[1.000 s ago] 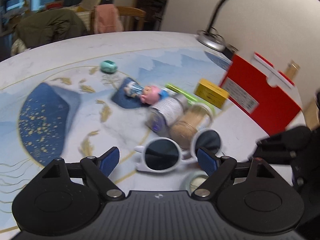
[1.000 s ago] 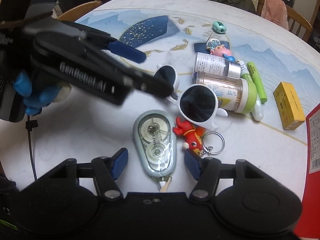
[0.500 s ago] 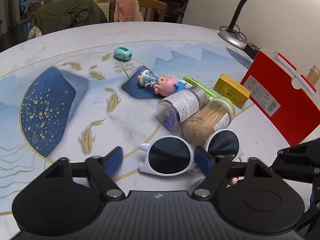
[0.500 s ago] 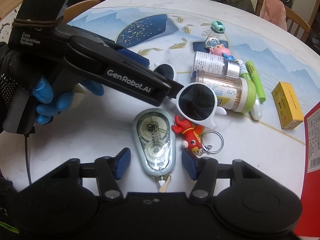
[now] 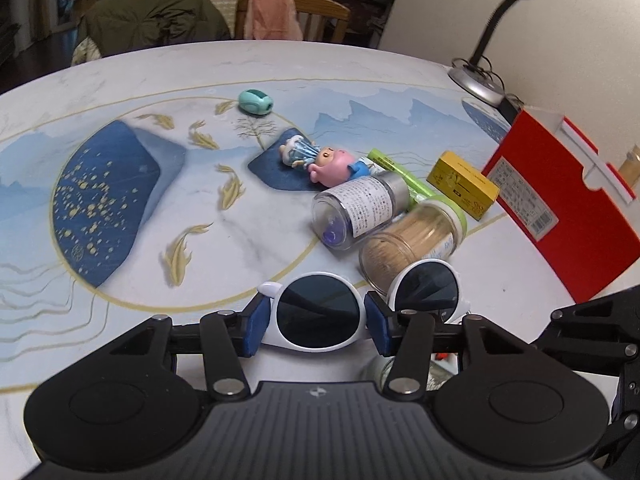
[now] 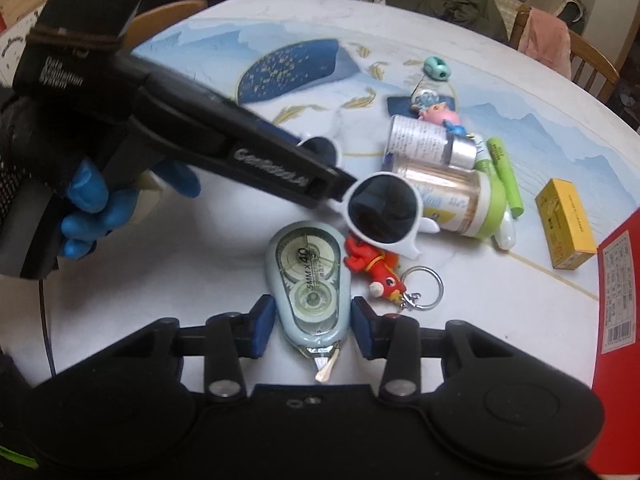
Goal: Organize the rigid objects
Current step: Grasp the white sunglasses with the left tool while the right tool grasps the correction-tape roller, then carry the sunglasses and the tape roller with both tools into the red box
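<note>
White round sunglasses [image 5: 320,312] lie on the painted table [image 5: 240,240], their right lens leaning on a toothpick jar [image 5: 412,240]. My left gripper [image 5: 316,326] is closing, and its blue pads touch both sides of the left lens. In the right wrist view the same sunglasses [image 6: 382,212] show beside that gripper's black finger, held by a blue-gloved hand [image 6: 84,200]. A pale blue correction tape [image 6: 308,272] lies flat on the table. My right gripper [image 6: 312,326] is closing around the tape's narrow end, and its pads meet the tape's sides.
A labelled bottle [image 5: 360,208], pig figurine [image 5: 328,164], green marker [image 5: 396,168], yellow box [image 5: 464,188] and teal sharpener [image 5: 256,102] lie behind the jar. A red box [image 5: 560,200] stands at the right, a lamp [image 5: 480,80] beyond. A red fish keychain [image 6: 376,268] touches the tape.
Both pairs of jaws have narrowed. The left pads came in from either side of the sunglasses onto one lens. The right pads closed in on the correction tape, which stayed put.
</note>
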`<control>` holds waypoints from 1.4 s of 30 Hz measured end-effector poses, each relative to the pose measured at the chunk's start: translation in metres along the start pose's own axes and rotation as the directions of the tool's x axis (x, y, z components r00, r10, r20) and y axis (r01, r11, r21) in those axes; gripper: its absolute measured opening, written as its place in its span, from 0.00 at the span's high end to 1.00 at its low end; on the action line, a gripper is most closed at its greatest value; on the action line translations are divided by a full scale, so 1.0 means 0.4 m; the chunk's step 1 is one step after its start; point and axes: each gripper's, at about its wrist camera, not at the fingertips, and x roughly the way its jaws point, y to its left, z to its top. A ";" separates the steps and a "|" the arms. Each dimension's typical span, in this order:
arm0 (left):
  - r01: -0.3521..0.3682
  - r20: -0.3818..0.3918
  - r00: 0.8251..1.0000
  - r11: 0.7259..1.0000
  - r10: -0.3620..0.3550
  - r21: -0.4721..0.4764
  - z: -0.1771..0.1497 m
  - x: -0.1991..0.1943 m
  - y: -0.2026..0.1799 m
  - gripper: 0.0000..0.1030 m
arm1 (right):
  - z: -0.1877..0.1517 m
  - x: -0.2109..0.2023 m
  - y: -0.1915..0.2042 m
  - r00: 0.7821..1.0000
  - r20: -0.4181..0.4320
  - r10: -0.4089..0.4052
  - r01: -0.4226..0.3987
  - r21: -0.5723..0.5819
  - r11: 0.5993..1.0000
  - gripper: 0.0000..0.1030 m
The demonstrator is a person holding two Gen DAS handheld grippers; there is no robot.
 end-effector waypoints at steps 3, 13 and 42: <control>-0.007 0.004 1.000 0.999 0.007 -0.045 -0.003 -0.021 0.008 0.51 | -0.012 -0.023 -0.009 1.000 0.009 0.021 -0.021 0.010 1.000 0.61; -0.021 0.038 0.999 0.990 0.026 -0.139 -0.017 -0.112 -0.001 0.51 | -0.066 -0.140 -0.043 0.996 0.084 0.033 -0.038 0.050 0.998 0.61; 0.049 0.089 0.994 0.995 -0.057 0.082 0.141 -0.156 -0.446 0.51 | -0.178 -0.437 -0.422 0.934 0.302 -0.189 0.089 0.315 0.945 0.61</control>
